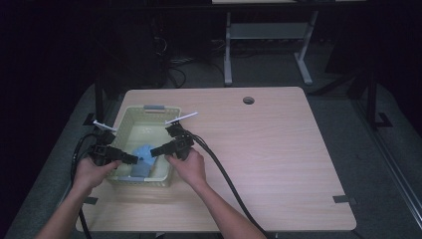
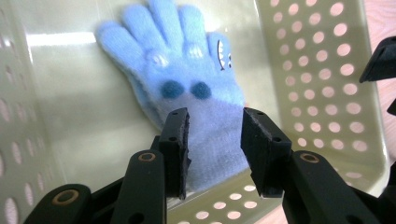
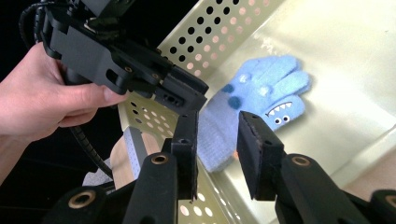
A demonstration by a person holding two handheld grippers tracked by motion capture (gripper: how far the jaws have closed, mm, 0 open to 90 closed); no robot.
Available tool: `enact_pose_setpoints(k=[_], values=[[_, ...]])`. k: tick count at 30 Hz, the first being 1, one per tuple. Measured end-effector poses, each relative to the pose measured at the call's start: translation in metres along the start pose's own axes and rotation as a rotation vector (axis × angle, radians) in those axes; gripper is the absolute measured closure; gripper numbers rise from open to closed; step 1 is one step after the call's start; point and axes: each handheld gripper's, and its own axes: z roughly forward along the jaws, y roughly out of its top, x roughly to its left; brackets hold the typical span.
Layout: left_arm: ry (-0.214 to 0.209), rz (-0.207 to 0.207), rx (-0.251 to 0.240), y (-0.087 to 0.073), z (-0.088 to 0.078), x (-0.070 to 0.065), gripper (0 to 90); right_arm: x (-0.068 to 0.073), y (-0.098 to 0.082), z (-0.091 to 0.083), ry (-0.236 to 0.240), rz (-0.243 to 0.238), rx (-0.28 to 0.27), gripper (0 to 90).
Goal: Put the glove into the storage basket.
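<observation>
A light blue child's glove [image 1: 143, 152] with a monster face lies flat inside a pale green perforated basket [image 1: 124, 119] at the table's left. My left gripper [image 1: 133, 159] reaches over the basket's near left corner. In the left gripper view its jaws stand apart above the cuff of the glove [image 2: 187, 70], with the pads clear of the fabric. My right gripper [image 1: 154, 150] comes in from the basket's right side. Its jaws [image 3: 217, 126] are apart with nothing between them, and the glove [image 3: 261, 93] lies beyond, near the left gripper [image 3: 194, 95].
The basket's holed walls [image 2: 317, 70] close in around both grippers. The wooden table [image 1: 259, 149] stretches off to the right, with a cable hole [image 1: 248, 100] at the back and a tape strip [image 1: 343, 199] near the right front. Thick cables trail from both grippers.
</observation>
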Motion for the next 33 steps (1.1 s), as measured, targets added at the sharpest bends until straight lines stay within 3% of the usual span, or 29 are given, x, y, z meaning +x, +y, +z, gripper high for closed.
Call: enact_pose_setpoints(k=[5,13,16,20,23,28,33], values=[[0.001,-0.013,0.014,0.002,0.008,-0.004,63.6,0.000,0.000,-0.005,0.003,-0.001,-0.006,67.9],[0.069,-0.001,0.101,0.008,0.021,-0.003,64.6,-0.002,-0.003,-0.009,0.011,0.012,-0.017,67.8],[0.055,-0.007,0.102,0.008,0.023,-0.002,63.5,-0.002,-0.003,-0.009,0.012,0.012,-0.019,67.6],[0.040,-0.004,0.061,0.008,0.016,-0.004,62.4,-0.001,-0.004,-0.012,0.011,0.008,-0.028,67.2],[-0.002,-0.012,-0.006,0.007,0.007,-0.007,60.0,0.000,-0.004,-0.014,0.015,0.006,-0.031,65.9],[-0.016,0.018,-0.025,0.008,0.001,-0.008,59.4,0.000,-0.004,-0.016,0.023,0.010,-0.033,64.9],[-0.056,0.018,-0.061,0.009,-0.004,-0.010,57.1,-0.003,-0.005,-0.023,0.033,0.019,-0.041,62.8]])
